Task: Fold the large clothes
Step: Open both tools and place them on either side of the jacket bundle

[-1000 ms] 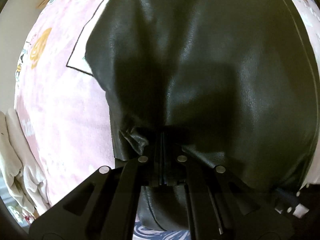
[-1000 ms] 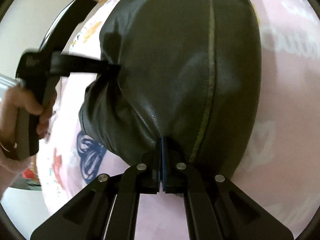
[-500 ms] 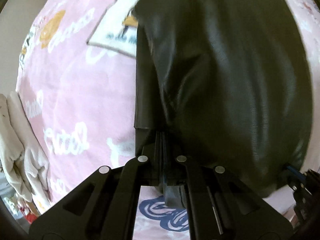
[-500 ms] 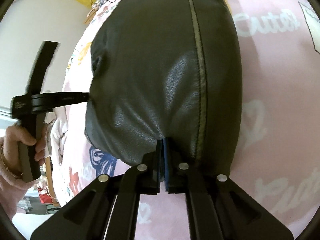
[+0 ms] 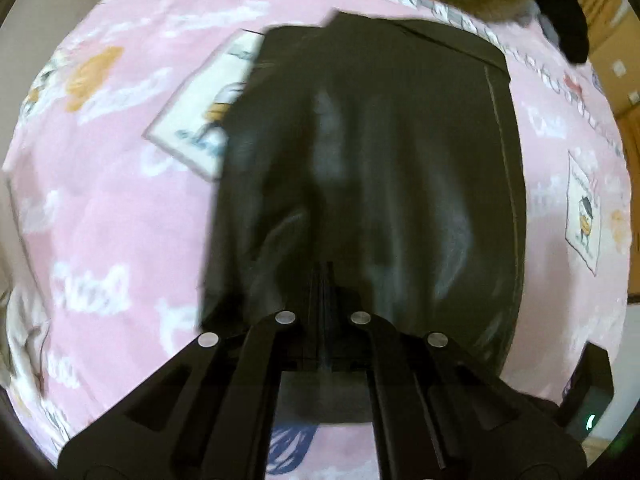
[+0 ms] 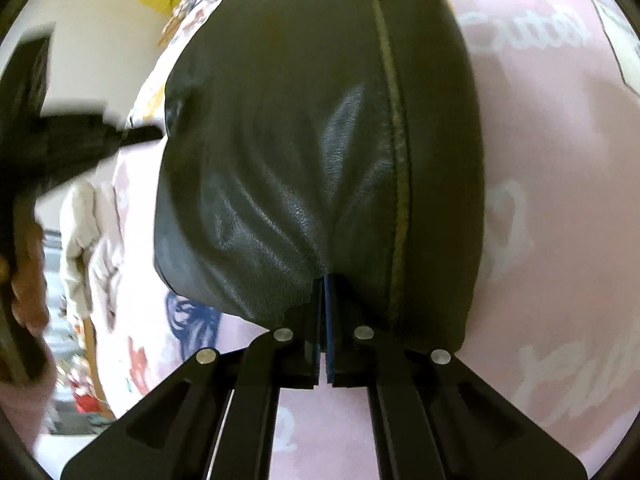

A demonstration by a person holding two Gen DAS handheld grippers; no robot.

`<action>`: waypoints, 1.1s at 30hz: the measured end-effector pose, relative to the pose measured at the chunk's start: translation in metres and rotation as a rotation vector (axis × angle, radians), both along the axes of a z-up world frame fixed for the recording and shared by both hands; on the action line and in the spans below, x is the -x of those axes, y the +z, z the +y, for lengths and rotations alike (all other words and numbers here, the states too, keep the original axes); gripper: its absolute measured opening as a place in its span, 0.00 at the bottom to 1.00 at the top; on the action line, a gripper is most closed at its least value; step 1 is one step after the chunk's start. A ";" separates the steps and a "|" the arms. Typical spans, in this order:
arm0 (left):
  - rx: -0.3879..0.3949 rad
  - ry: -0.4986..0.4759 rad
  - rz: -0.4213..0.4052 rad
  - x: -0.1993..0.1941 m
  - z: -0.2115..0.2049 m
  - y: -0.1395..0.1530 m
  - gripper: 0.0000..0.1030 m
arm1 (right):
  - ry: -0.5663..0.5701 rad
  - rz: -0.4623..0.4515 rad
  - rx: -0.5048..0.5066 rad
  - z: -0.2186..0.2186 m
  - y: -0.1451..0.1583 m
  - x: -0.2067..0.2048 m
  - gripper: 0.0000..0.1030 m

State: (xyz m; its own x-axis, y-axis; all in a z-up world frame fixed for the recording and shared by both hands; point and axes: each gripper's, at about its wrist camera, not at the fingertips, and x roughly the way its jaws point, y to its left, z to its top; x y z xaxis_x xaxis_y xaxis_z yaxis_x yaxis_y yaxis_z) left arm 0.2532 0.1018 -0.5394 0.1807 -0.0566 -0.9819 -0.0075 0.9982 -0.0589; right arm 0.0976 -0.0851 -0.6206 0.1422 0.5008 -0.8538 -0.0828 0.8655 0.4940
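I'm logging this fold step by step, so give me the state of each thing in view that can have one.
black leather garment: near edge lifted, pinched at two spots, far part lying on the blanket.
left gripper: jaws shut on the garment's edge.
right gripper: jaws shut on the garment's edge.
pink blanket: spread flat under the garment.
cream cloth: bunched at the blanket's edge.

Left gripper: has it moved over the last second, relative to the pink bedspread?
Yes. The left gripper, jaws shut on the black leather garment, has risen: more of the pink bedspread shows, and its cartoon patch looks smaller.
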 end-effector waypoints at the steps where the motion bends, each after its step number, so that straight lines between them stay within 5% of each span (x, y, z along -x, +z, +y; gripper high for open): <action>1: -0.013 -0.005 0.002 -0.008 0.001 -0.008 0.01 | 0.008 0.001 0.007 0.000 0.004 -0.001 0.00; 6: -0.096 -0.003 0.006 -0.017 -0.014 -0.040 0.02 | 0.007 -0.154 -0.029 -0.028 0.072 -0.027 0.03; 9: -0.125 -0.044 -0.018 -0.010 -0.023 -0.050 0.02 | 0.066 -0.229 0.034 -0.038 0.096 -0.090 0.05; 12: -0.110 -0.026 -0.009 -0.011 -0.028 -0.058 0.02 | 0.141 -0.242 0.120 -0.029 0.083 -0.181 0.05; 16: -0.071 -0.038 0.016 -0.021 -0.030 -0.063 0.02 | 0.190 -0.106 0.238 0.000 0.024 -0.269 0.01; 19: -0.053 -0.071 0.037 -0.039 -0.024 -0.067 0.02 | 0.220 -0.039 0.230 0.007 -0.008 -0.290 0.00; 22: 0.005 -0.036 0.074 -0.054 -0.011 -0.069 0.03 | 0.187 -0.063 0.220 0.003 0.000 -0.285 0.02; 25: 0.044 -0.035 0.073 -0.053 -0.009 -0.058 0.02 | 0.116 -0.117 0.124 -0.024 0.021 -0.255 0.20; 27: 0.057 -0.045 0.049 -0.048 -0.008 -0.045 0.02 | 0.070 -0.145 0.059 -0.044 0.036 -0.230 0.58; 28: 0.067 -0.045 0.023 -0.042 -0.007 -0.035 0.02 | 0.045 -0.180 0.016 -0.057 0.045 -0.210 0.64; 31: 0.110 -0.056 -0.022 -0.023 -0.003 -0.009 0.25 | -0.002 -0.235 -0.077 -0.085 0.062 -0.160 0.67; 32: 0.117 -0.063 -0.031 -0.021 0.003 -0.008 0.58 | -0.020 -0.236 -0.115 -0.094 0.066 -0.140 0.68; 33: 0.112 -0.079 -0.048 -0.016 0.006 -0.005 0.78 | -0.033 -0.235 -0.144 -0.101 0.069 -0.128 0.73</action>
State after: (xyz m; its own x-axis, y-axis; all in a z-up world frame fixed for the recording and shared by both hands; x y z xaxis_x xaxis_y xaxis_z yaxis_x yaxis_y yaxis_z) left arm 0.2691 0.1077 -0.5442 0.2175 -0.1810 -0.9591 0.0761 0.9828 -0.1682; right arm 0.2257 -0.1859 -0.5519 0.3462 0.6065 -0.7158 -0.1821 0.7919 0.5829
